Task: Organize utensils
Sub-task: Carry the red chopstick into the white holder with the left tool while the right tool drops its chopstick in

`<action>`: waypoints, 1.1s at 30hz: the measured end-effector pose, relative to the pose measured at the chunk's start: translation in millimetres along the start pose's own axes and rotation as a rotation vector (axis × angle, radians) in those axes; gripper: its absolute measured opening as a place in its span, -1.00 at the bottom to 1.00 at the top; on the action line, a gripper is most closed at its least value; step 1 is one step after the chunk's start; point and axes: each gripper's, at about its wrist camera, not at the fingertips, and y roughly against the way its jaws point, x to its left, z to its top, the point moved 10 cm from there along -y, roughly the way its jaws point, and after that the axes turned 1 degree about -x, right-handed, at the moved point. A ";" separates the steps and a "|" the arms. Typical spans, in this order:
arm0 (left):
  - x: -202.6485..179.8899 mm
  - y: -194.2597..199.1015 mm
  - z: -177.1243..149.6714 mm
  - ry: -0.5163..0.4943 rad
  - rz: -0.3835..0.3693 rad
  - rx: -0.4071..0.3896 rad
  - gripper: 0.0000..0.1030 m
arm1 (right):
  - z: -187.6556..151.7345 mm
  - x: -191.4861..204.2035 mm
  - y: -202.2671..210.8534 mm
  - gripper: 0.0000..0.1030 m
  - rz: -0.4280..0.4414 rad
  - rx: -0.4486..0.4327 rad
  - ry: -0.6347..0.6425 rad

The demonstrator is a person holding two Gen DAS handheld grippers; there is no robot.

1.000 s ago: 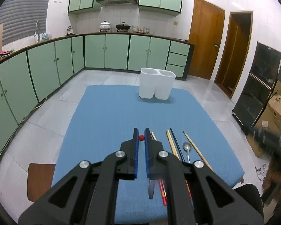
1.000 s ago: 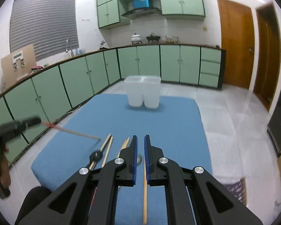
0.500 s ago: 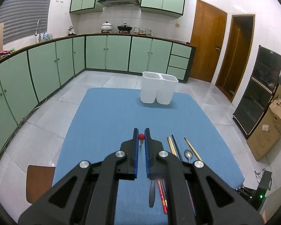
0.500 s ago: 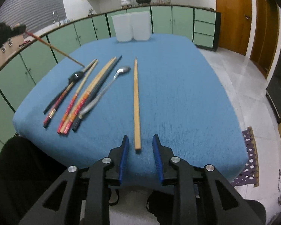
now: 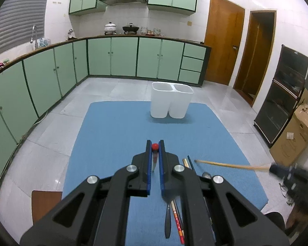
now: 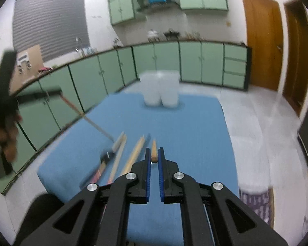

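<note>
Gripping a red-tipped chopstick (image 5: 154, 153), the left tool (image 5: 155, 143) is clenching it; the right tool (image 6: 153, 153) is pinching a light, stiff wooden chopstick (image 6: 153, 150) by its end, holder (image 5: 171, 102) waiting at twelve o'clock on the surface (image 5: 117, 131).

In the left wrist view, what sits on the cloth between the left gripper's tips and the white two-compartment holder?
Nothing: in the left wrist view the blue cloth is bare between the left gripper, shut on a red-tipped chopstick, and the white holder.
</note>
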 end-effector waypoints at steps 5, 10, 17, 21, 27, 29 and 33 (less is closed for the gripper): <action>-2.3 -19.0 7.7 -0.016 -0.023 0.035 -0.89 | 50.7 15.3 -28.5 -0.86 0.053 0.015 0.084; -6.5 -35.8 9.9 -0.026 -0.037 0.058 -0.89 | 88.7 21.2 -61.8 -0.87 0.073 0.032 0.117; -4.9 -44.6 25.3 -0.032 -0.046 0.048 -0.90 | 130.5 11.1 -96.7 -0.87 0.107 0.088 0.096; -2.8 -48.7 43.6 -0.032 -0.055 0.029 -0.90 | 156.3 7.4 -103.5 -0.87 0.109 0.093 0.106; -13.7 -53.9 92.3 -0.063 -0.073 -0.041 -0.90 | 203.1 -1.5 -116.6 -0.87 0.079 0.088 0.129; -18.1 -58.3 111.8 -0.067 -0.080 -0.064 -0.90 | 226.8 -7.7 -121.4 -0.87 0.069 0.080 0.120; -25.1 -70.3 165.5 -0.062 -0.085 -0.126 -0.90 | 271.3 -16.3 -132.6 -0.87 0.037 0.057 0.115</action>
